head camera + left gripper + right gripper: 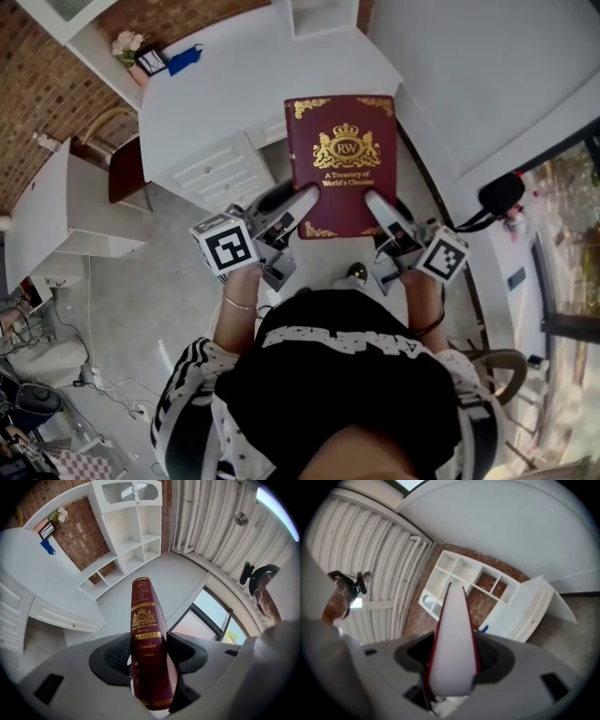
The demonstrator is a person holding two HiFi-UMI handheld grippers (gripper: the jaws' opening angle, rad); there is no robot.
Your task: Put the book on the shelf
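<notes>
Head view shows you holding the book point(340, 164) in the air in front of you, lying flat with its red front cover and gold crest facing up, its far end showing against the right end of the white desk point(216, 94). Your left gripper point(298, 204) takes the book's near left corner, and your right gripper point(380, 208) takes its near right corner. In the left gripper view the spine runs away between the jaws, and both dark pads press on the covers, so that gripper is clamped on the book. In the right gripper view the white page edge fills the gap, with a red cover at each side and the pads tight against them: clamped as well. The white shelf point(136, 527) stands far ahead against the brick wall, well apart from the book.
</notes>
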